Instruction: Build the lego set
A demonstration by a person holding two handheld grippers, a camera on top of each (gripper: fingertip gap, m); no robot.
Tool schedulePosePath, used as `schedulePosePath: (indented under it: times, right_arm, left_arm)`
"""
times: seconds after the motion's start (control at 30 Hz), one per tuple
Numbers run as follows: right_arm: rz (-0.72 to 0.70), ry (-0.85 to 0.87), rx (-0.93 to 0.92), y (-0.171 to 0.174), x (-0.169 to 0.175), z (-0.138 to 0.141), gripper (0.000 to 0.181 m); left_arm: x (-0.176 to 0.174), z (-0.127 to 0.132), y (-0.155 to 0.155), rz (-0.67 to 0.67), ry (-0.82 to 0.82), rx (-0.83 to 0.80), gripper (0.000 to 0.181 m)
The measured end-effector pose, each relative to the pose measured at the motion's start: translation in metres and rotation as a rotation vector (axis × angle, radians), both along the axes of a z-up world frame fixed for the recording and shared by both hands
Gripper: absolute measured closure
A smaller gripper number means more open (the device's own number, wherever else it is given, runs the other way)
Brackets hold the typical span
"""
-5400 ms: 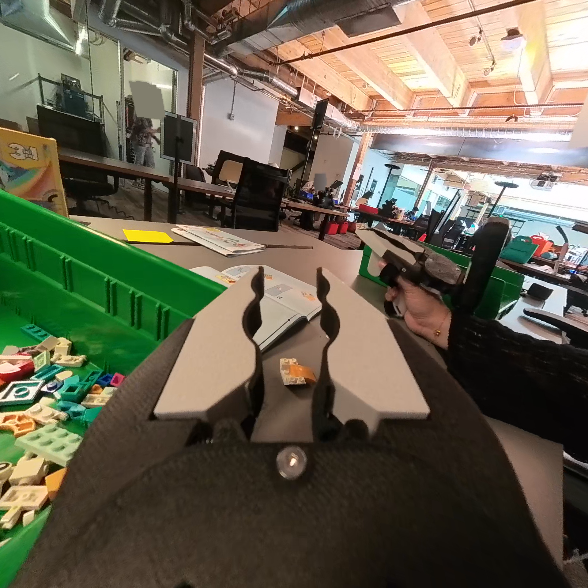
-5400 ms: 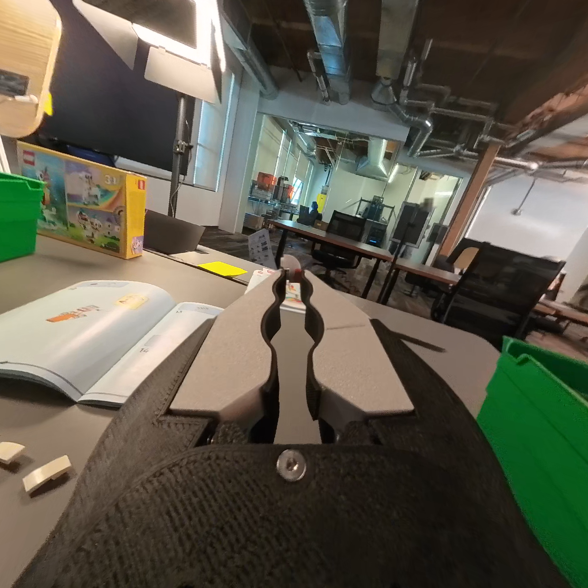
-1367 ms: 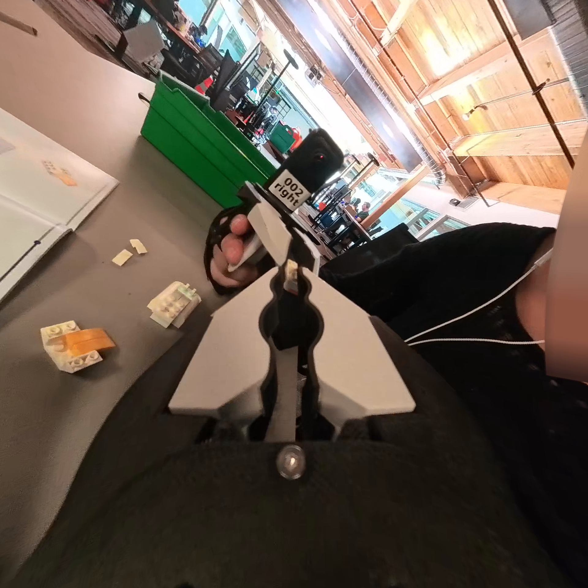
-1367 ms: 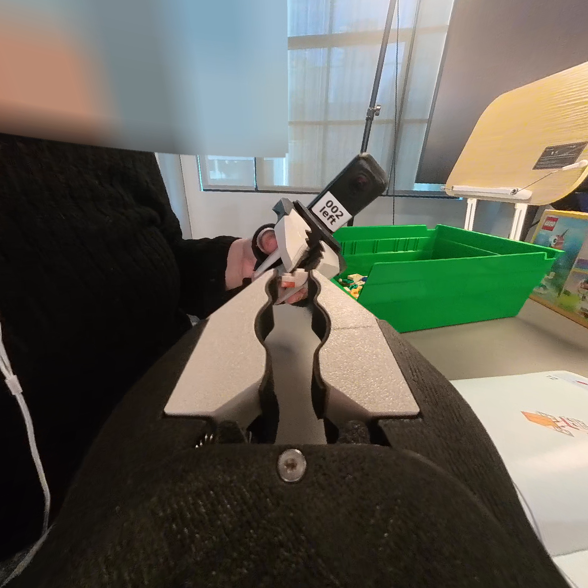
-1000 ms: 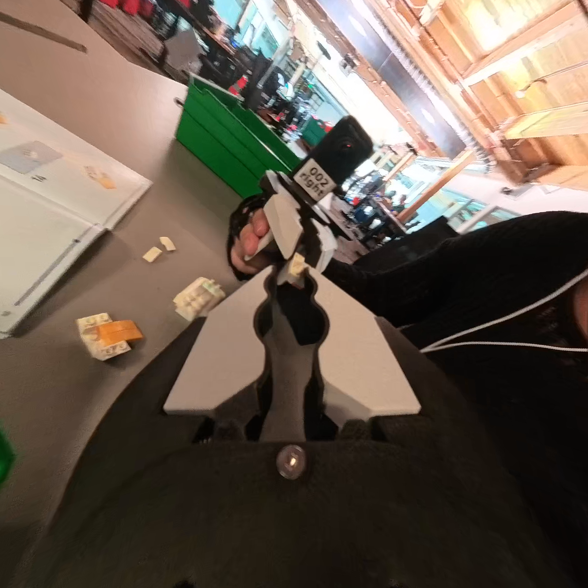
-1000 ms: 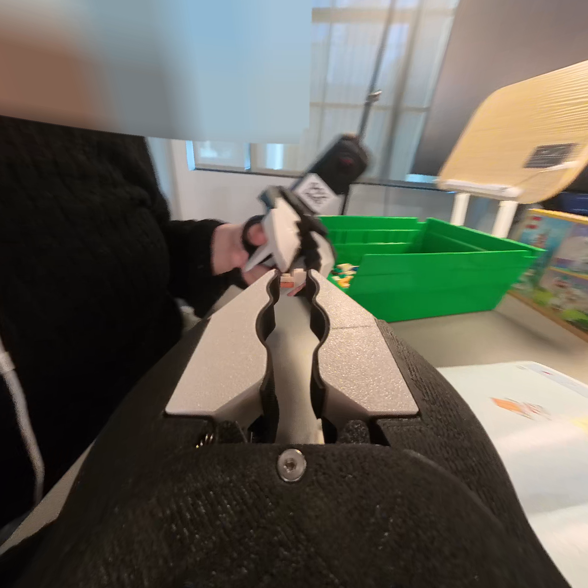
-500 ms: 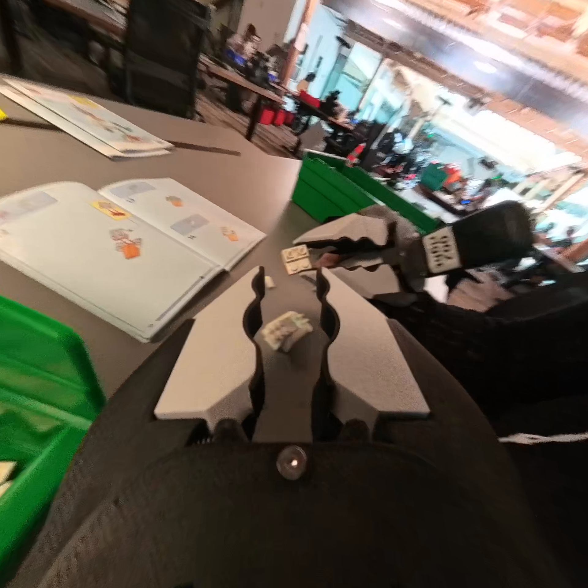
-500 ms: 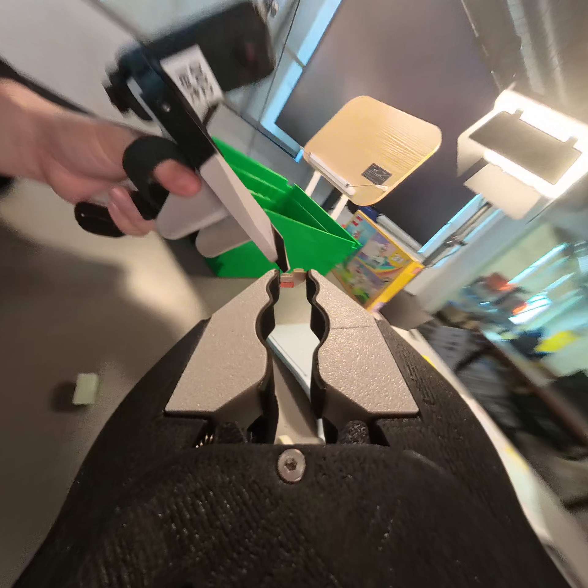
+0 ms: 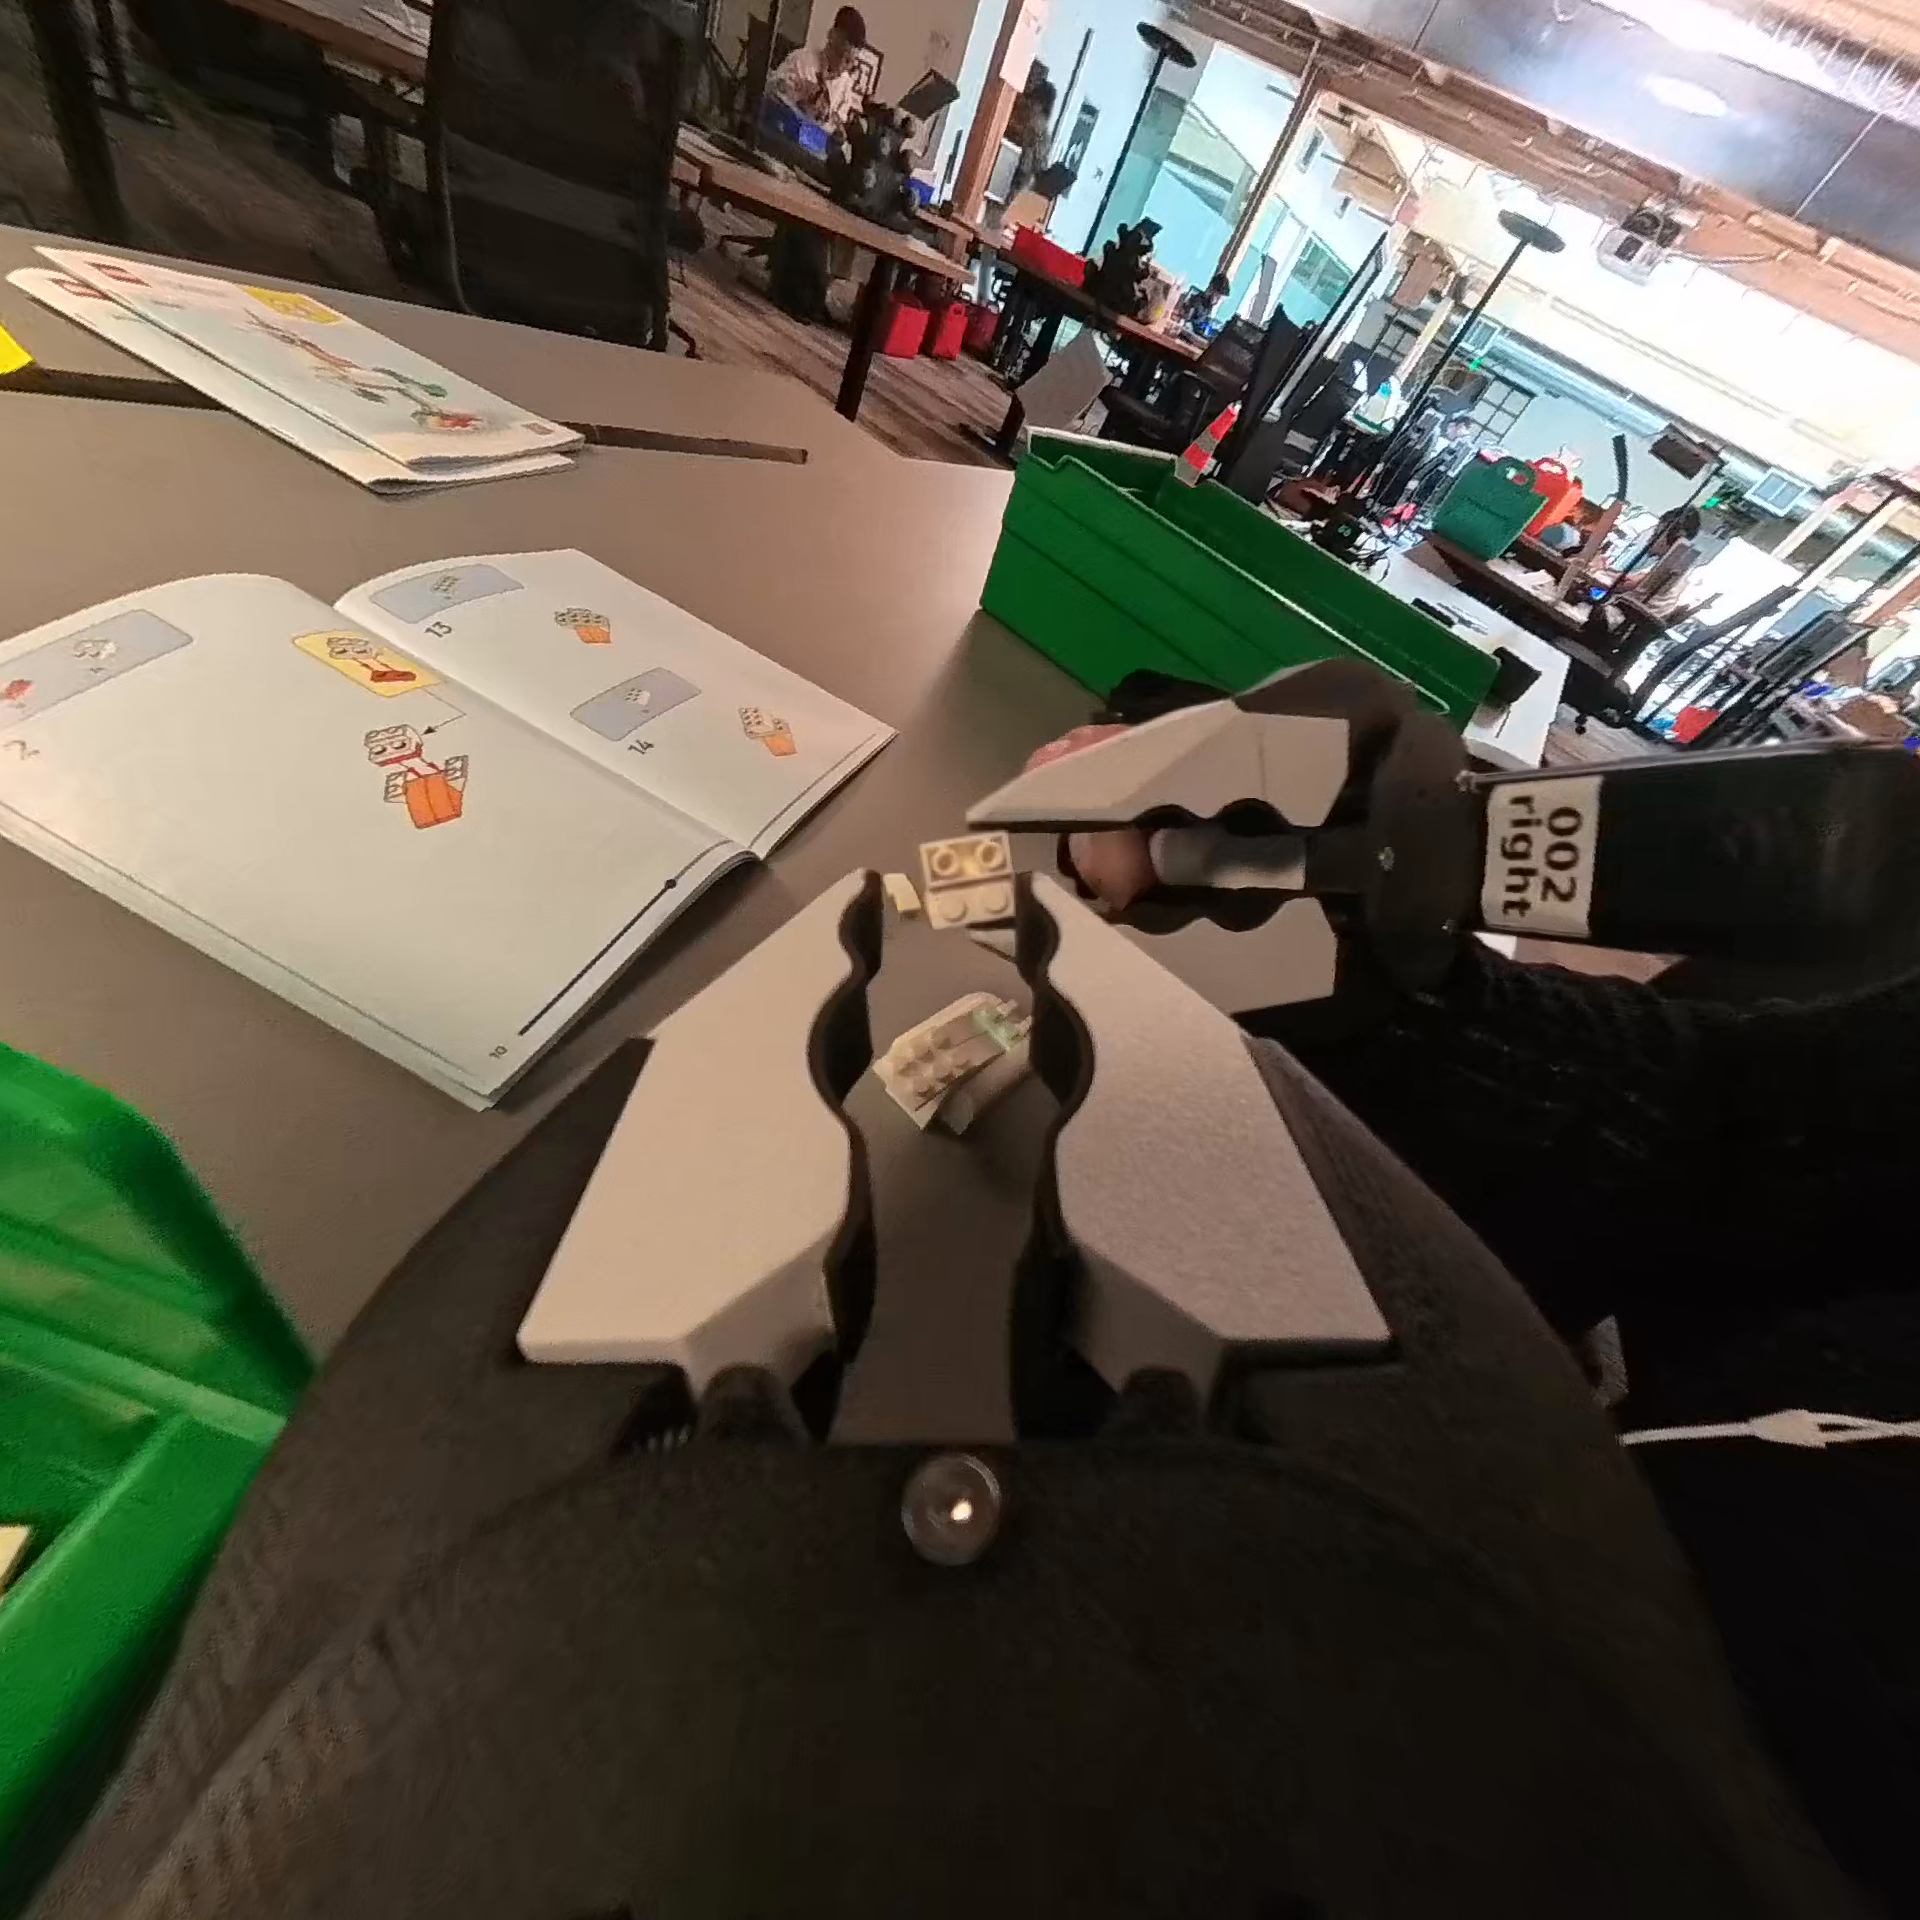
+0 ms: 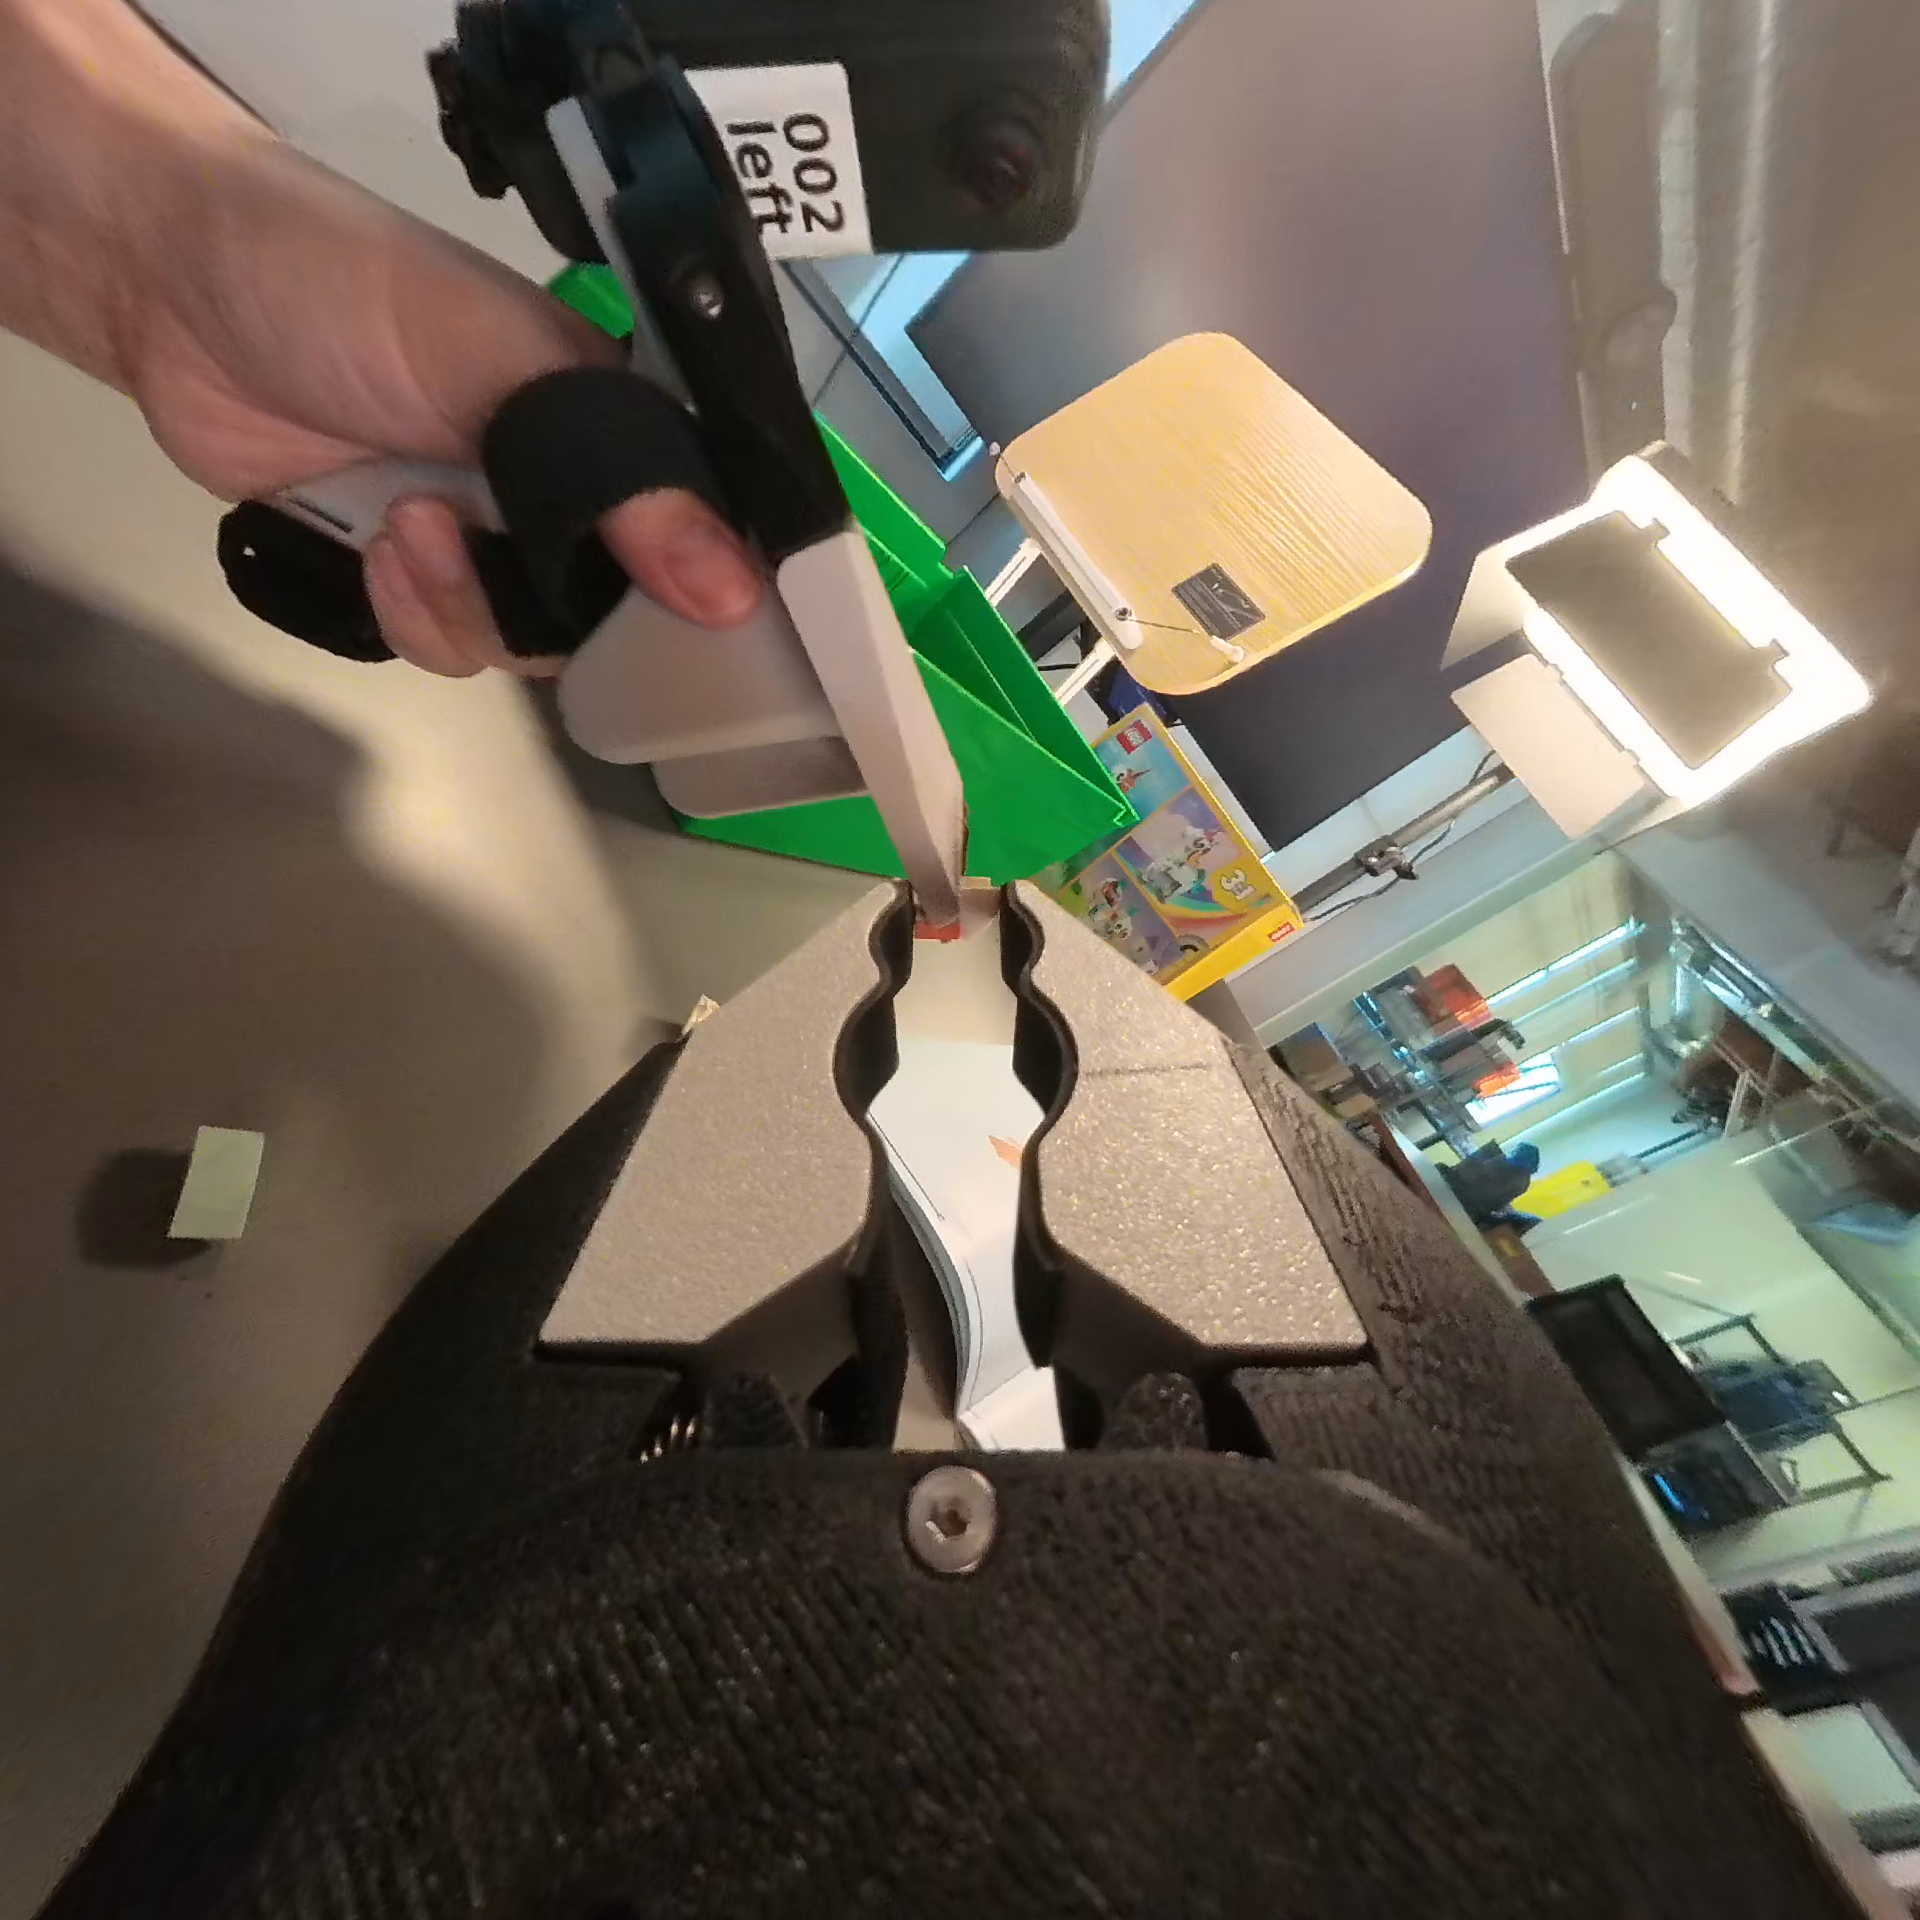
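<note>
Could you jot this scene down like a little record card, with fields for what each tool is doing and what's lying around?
Left gripper: open, empty, fingers either side of a small white brick
Right gripper: shut on small white brick, held above the table
White brick assembly: lying on grey table
Instruction booklet: open, flat
Green bin: beyond the right gripper

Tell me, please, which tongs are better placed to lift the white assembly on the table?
Left, probably: the left tongs are open, facing the white assembly, while the right tongs are shut on a small white piece.
</note>
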State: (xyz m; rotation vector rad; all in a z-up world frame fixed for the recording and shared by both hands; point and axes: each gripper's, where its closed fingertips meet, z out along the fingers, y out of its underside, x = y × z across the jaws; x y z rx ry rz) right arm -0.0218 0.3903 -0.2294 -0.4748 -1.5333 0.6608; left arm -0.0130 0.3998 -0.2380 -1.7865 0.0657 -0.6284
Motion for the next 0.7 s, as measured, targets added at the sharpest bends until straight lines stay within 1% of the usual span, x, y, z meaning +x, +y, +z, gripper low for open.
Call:
schedulePosePath:
  times: [0.03, 0.07, 0.17, 0.2, 0.23, 0.3, 0.4, 0.47, 0.57, 0.7]
  right_arm:
    - [0.001, -0.001, 0.011, -0.001, 0.000, -0.001, 0.167]
    - [0.003, -0.005, 0.022, -0.001, 0.000, -0.002, 0.167]
    - [0.013, 0.011, 0.030, -0.003, 0.000, -0.001, 0.166]
    - [0.021, 0.016, 0.020, -0.004, 0.001, 0.000, 0.164]
    - [0.039, 0.000, 0.004, -0.006, 0.001, -0.001, 0.157]
    - [0.061, -0.032, -0.026, -0.005, 0.002, -0.003, 0.153]
    - [0.056, -0.019, -0.085, 0.006, 0.007, 0.004, 0.150]
    - [0.037, 0.017, -0.144, 0.019, 0.011, 0.013, 0.149]
    - [-0.055, 0.117, -0.218, 0.050, 0.019, 0.029, 0.153]
    - [-0.298, 0.244, -0.231, 0.104, 0.033, 0.038, 0.160]
  left_arm:
    - [0.001, 0.000, 0.000, -0.010, -0.006, -0.002, 0.159]
    - [0.004, -0.001, -0.001, -0.029, -0.010, -0.007, 0.165]
    - [0.003, -0.002, -0.001, -0.033, 0.041, -0.004, 0.165]
    - [0.002, 0.000, -0.002, -0.029, 0.063, 0.008, 0.165]
    - [0.002, 0.002, -0.002, -0.025, 0.089, 0.014, 0.165]
    - [-0.003, 0.001, -0.002, -0.009, 0.139, 0.009, 0.165]
    - [-0.012, 0.005, -0.004, -0.003, 0.145, 0.016, 0.165]
    - [-0.010, 0.007, -0.010, -0.052, 0.143, 0.021, 0.165]
    - [-0.002, -0.001, -0.021, -0.139, 0.181, -0.017, 0.165]
    - [0.004, -0.028, -0.032, -0.217, 0.279, -0.153, 0.165]
